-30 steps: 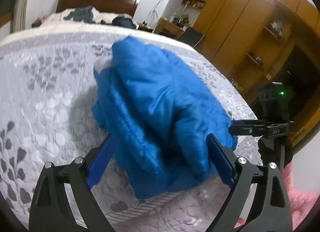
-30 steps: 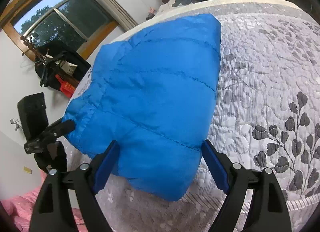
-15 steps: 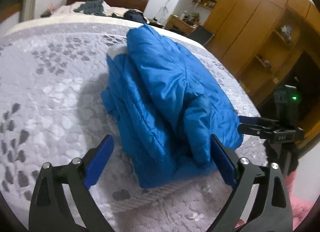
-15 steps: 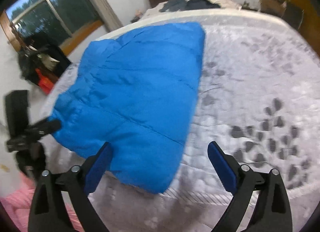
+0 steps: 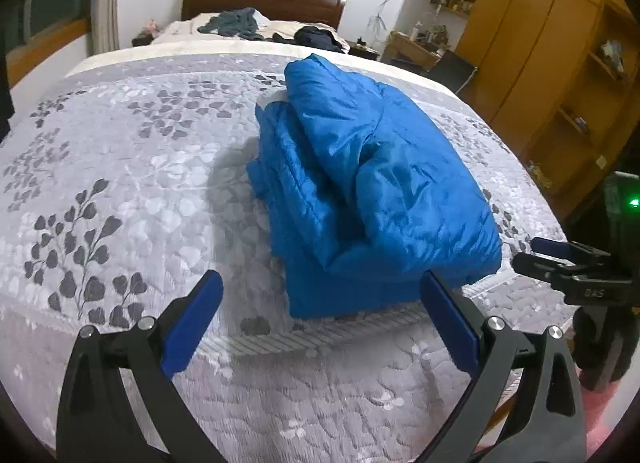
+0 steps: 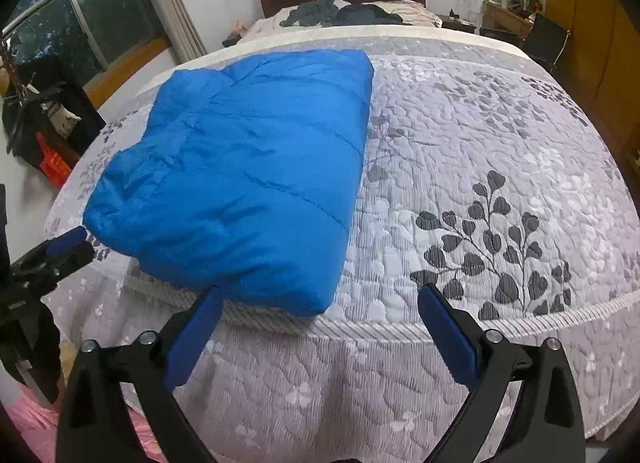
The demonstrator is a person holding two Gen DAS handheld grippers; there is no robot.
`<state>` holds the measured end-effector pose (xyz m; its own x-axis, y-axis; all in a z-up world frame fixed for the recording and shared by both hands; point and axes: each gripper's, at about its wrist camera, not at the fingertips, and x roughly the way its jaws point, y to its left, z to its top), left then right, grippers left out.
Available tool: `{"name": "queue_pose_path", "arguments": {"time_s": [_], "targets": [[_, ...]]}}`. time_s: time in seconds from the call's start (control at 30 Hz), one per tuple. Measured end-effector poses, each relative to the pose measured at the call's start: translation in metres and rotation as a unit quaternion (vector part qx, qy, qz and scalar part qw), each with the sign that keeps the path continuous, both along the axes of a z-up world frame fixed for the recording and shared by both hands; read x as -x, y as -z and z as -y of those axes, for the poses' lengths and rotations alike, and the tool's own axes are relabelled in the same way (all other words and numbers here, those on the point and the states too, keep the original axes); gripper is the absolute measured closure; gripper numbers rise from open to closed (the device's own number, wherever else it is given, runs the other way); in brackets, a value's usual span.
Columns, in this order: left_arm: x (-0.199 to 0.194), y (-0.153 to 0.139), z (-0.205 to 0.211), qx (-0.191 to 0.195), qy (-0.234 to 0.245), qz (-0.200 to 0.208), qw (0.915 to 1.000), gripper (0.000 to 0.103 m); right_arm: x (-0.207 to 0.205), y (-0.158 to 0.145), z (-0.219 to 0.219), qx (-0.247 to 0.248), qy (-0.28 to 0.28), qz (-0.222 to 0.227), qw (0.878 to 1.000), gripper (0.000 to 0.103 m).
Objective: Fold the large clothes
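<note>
A blue puffer jacket (image 5: 372,183) lies folded in a thick bundle on the grey floral bedspread (image 5: 120,167), near the bed's front edge. My left gripper (image 5: 320,319) is open, held back from the jacket's near end with nothing between its fingers. From the right wrist, the jacket (image 6: 248,167) looks flat and roughly rectangular, lying left of centre. My right gripper (image 6: 318,327) is open too, just short of the jacket's near right corner. In each view the other gripper shows at the bed's edge: the right one (image 5: 576,267) and the left one (image 6: 52,255).
Dark clothes (image 6: 336,13) lie piled at the bed's head by the wooden headboard (image 5: 264,3). Wooden wardrobes (image 5: 540,43) line the right wall. A window (image 6: 76,19) and a rack with dark items (image 6: 36,119) are on the left. Pink fabric (image 6: 28,423) lies below the bed's edge.
Both grippers have pulled back from the jacket and swung sideways, the left one to the left, the right one to the right. The jacket now lies free of both.
</note>
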<state>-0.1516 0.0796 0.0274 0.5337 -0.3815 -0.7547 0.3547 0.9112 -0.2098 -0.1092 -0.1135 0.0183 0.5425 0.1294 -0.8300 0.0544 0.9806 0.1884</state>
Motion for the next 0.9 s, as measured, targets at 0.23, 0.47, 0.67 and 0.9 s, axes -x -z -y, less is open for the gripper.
{"name": "queue_pose_path", "arguments": {"time_s": [0.23, 0.47, 0.67, 0.9], "targets": [[0.015, 0.000, 0.005, -0.020, -0.016, 0.002, 0.9997, 0.005, 0.015, -0.005, -0.005, 0.018, 0.006, 0.004, 1.000, 0.004], [0.020, 0.004, 0.005, -0.026, -0.034, -0.004, 0.9991, 0.005, 0.023, -0.008, -0.008, 0.035, 0.016, 0.008, 0.999, 0.004], [0.026, 0.005, 0.006, -0.038, -0.041, -0.002, 0.9984, 0.005, 0.025, -0.007, -0.010, 0.034, 0.015, 0.008, 0.999, 0.004], [0.031, 0.005, 0.007, -0.055, -0.050, 0.005, 0.9973, 0.005, 0.027, -0.004, -0.012, 0.039, 0.017, 0.002, 0.999, 0.004]]}}
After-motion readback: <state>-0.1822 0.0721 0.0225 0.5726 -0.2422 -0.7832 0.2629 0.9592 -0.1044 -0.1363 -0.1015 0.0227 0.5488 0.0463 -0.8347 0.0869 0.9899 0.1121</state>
